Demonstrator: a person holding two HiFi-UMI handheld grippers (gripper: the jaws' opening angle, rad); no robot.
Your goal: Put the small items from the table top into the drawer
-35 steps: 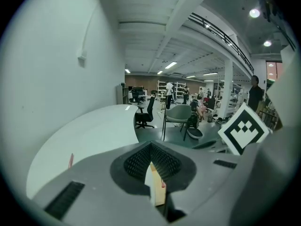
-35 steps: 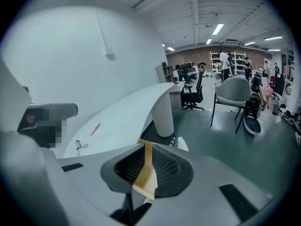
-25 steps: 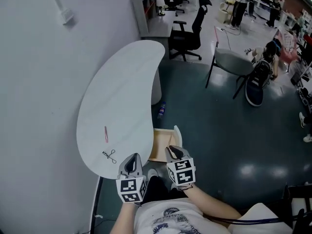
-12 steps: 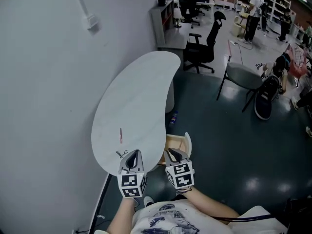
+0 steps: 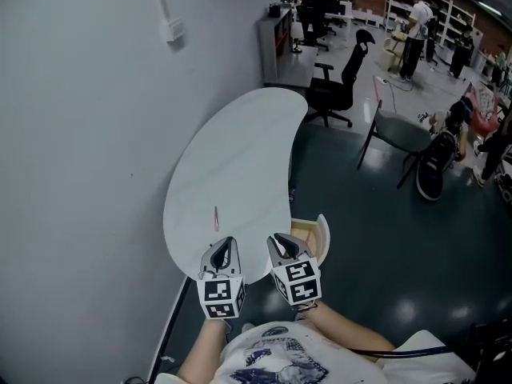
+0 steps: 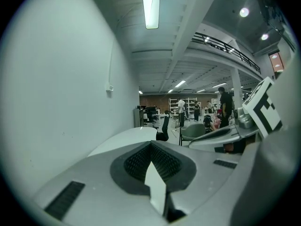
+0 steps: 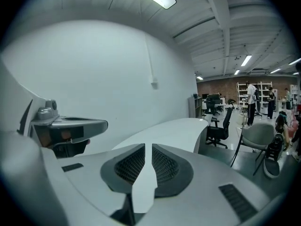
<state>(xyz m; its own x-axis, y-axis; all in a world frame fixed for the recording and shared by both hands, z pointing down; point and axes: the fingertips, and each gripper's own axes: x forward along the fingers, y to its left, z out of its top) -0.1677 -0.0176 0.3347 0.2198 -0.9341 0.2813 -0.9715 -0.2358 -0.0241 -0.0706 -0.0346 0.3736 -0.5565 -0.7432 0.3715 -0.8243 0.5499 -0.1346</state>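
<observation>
A white bean-shaped table [image 5: 240, 150] stands against the wall, with a pink pen [image 5: 216, 218] lying near its near end. An open wooden drawer [image 5: 305, 232] juts out from under the table's right edge. My left gripper [image 5: 225, 245] hangs over the table's near rim, its pads together and nothing in them. It hides the small metal clip that lay there. My right gripper [image 5: 278, 240] sits beside it, just left of the drawer, with a thin slit between its pads and nothing in it. The left gripper view shows the left gripper [image 6: 151, 144], the right gripper view the right gripper [image 7: 145, 147].
The grey wall [image 5: 80, 134] runs along the table's left side. Beyond the table stand a black office chair [image 5: 340, 74], a grey chair [image 5: 400, 126] and a dark backpack [image 5: 436, 166] on the floor. People stand by the shelves at the far back.
Both grippers have risen and moved forward to the table's near edge. The left one now covers the metal clip. The pen has not moved on the table.
</observation>
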